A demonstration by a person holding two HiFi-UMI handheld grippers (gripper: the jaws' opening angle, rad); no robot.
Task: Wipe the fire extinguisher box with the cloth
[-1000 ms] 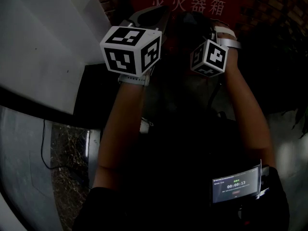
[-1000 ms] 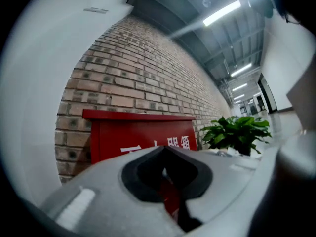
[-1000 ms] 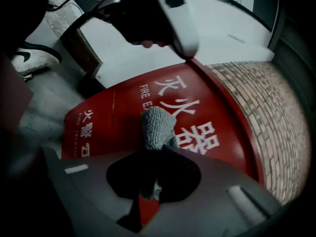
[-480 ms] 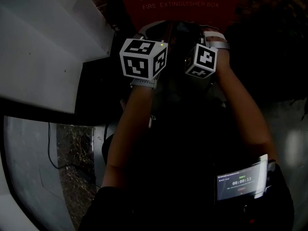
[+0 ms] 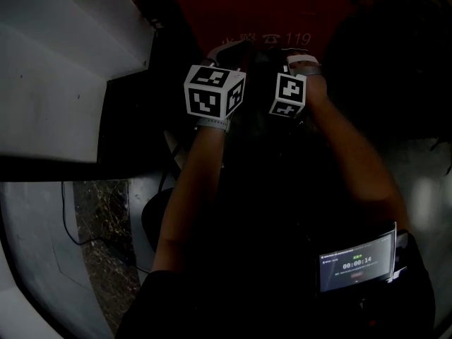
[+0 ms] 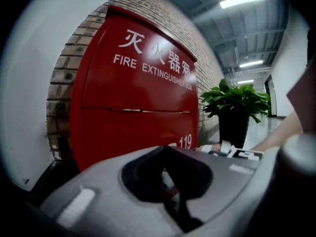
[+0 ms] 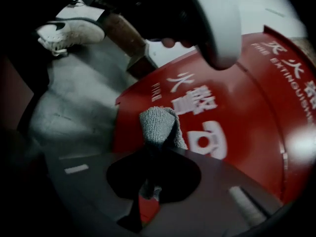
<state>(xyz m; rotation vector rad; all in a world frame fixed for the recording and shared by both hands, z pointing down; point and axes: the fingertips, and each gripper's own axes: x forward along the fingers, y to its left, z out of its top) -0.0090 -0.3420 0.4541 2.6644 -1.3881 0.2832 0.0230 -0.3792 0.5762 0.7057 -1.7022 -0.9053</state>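
The red fire extinguisher box (image 6: 138,107) stands against a brick wall; its white lettering and "119" show in the left gripper view. Seen from the head, the box (image 5: 261,13) fills the top. My right gripper (image 7: 157,154) is shut on a grey knitted cloth (image 7: 160,125), whose bunched end lies against the box's lower front (image 7: 237,132) beside the white telephone symbol. My left gripper (image 6: 170,181) is close to the box at about the same height, shut with nothing between its jaws. Both marker cubes (image 5: 215,90) sit side by side below the "119".
A potted plant (image 6: 237,107) stands right of the box. White wall panels (image 5: 63,83) lie to the left, with a cable (image 5: 74,217) on the floor. A shoe (image 7: 74,33) shows in the right gripper view. A timer screen (image 5: 357,263) is strapped to the right forearm.
Both grippers have come down the box front, from the large Chinese title to the level of "119". They have stayed side by side, the cloth still in the right one.
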